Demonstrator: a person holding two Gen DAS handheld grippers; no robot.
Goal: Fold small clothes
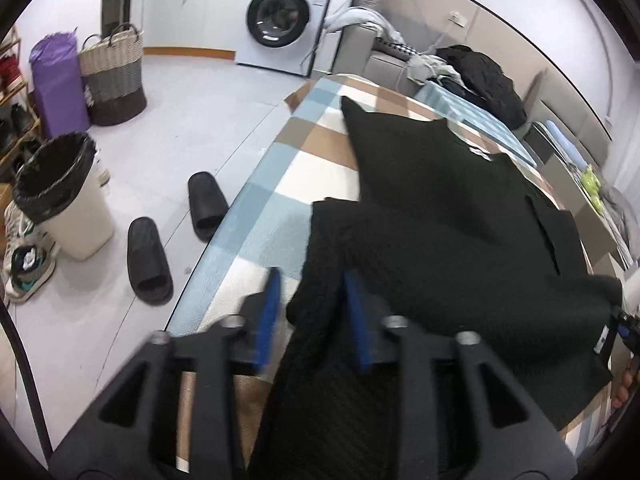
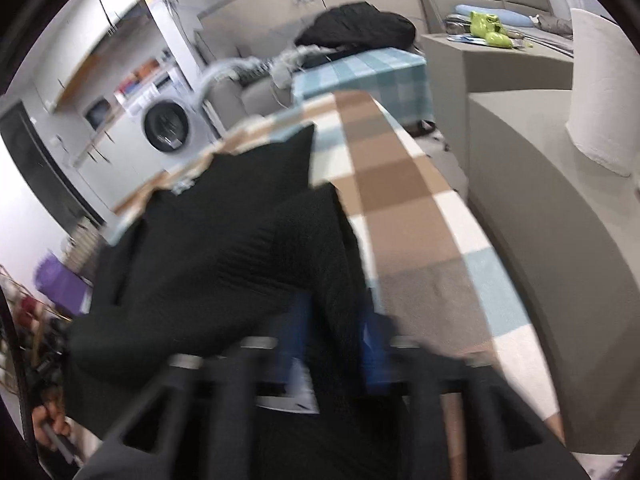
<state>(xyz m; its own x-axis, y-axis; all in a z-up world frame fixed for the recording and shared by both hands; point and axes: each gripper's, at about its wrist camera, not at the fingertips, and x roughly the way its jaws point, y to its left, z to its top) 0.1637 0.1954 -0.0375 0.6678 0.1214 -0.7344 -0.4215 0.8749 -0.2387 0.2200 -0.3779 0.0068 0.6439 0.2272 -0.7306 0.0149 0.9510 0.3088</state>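
A black knit garment (image 1: 440, 216) lies spread on a table covered with a checked blue, brown and white cloth (image 1: 264, 216). My left gripper (image 1: 314, 300) has its blue pads either side of the garment's near left corner, with fabric running between them; it looks shut on the cloth. In the right wrist view the same garment (image 2: 224, 236) fills the middle, and my right gripper (image 2: 334, 332) has its blue pads closed on the near right corner. The view is blurred. The right gripper also shows at the left view's right edge (image 1: 624, 328).
Two black slippers (image 1: 176, 236) and a lined white bin (image 1: 60, 196) stand on the floor to the left. A washing machine (image 1: 280, 20), a woven basket (image 1: 114, 76) and a sofa with a dark clothes pile (image 1: 480, 76) lie beyond. A grey bench (image 2: 540, 200) runs along the right.
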